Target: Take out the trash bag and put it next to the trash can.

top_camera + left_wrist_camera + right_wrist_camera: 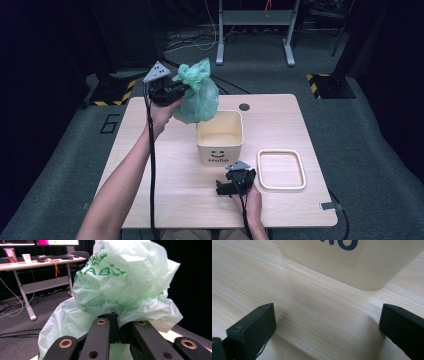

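Item: green plastic bag [199, 95], thin, crumpled, knotted at the top. Held in the air above the rear left corner of the cream bin [220, 137], clear of its rim. Printed in darker green, partly lost in the folds; letters "ABLE" [106, 271] readable in the left gripper view, remainder possibly part of a longer word.

Left gripper [176, 91]: jaws pinched together on the gathered neck of the bag, film bunched between them and spilling over both sides.

Right gripper [239, 184]: low over the wooden table [150, 150], just in front of the bin; jaws spread wide with bare tabletop between them, holding nothing.

Bin: square, open-topped, inside bare. Front face marked with a smiley and the word "Hello" [218, 159]; lower part of dark blue lettering seen close in the right gripper view.

Cream rectangular frame [281, 170]: flat on the table, just right of the bin, apart from it.

Floor left of the table: taped figure "6" [110, 122].
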`<action>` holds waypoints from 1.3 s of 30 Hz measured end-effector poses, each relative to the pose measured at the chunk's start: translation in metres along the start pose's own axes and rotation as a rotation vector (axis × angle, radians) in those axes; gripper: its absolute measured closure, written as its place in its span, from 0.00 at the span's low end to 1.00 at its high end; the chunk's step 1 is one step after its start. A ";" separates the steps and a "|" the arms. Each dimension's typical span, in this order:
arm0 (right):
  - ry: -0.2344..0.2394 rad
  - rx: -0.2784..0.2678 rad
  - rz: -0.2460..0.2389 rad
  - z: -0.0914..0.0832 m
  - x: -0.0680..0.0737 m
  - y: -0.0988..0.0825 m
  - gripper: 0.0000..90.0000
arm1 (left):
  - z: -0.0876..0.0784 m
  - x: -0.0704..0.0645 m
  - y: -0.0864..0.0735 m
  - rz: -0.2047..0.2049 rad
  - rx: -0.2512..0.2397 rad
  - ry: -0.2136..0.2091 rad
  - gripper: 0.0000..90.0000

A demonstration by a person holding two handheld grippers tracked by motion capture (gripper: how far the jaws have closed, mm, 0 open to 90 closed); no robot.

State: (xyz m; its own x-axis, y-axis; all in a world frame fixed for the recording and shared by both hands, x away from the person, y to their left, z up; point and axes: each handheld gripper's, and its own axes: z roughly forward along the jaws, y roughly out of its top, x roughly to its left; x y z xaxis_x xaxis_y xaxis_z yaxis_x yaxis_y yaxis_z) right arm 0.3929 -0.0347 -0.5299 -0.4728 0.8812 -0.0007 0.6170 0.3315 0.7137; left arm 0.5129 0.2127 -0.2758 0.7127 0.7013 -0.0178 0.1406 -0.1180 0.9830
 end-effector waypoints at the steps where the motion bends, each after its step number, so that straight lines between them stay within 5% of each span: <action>1: 0.000 0.000 0.001 0.000 0.000 0.000 0.00 | -0.002 0.002 0.000 -0.001 0.002 0.005 0.98; 27: -0.002 -0.001 -0.001 0.000 0.000 0.000 0.00 | -0.036 0.038 -0.019 -0.029 0.024 0.108 0.98; 39: -0.007 -0.003 0.002 0.000 0.000 0.000 0.00 | -0.045 0.051 -0.040 -0.032 0.064 0.174 0.98</action>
State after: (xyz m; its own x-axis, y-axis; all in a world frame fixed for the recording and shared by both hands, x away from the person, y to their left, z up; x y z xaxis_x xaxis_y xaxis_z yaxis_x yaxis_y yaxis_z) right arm 0.3931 -0.0350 -0.5301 -0.4671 0.8842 -0.0046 0.6161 0.3292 0.7156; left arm 0.5121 0.2848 -0.3080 0.5780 0.8159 -0.0114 0.2089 -0.1344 0.9686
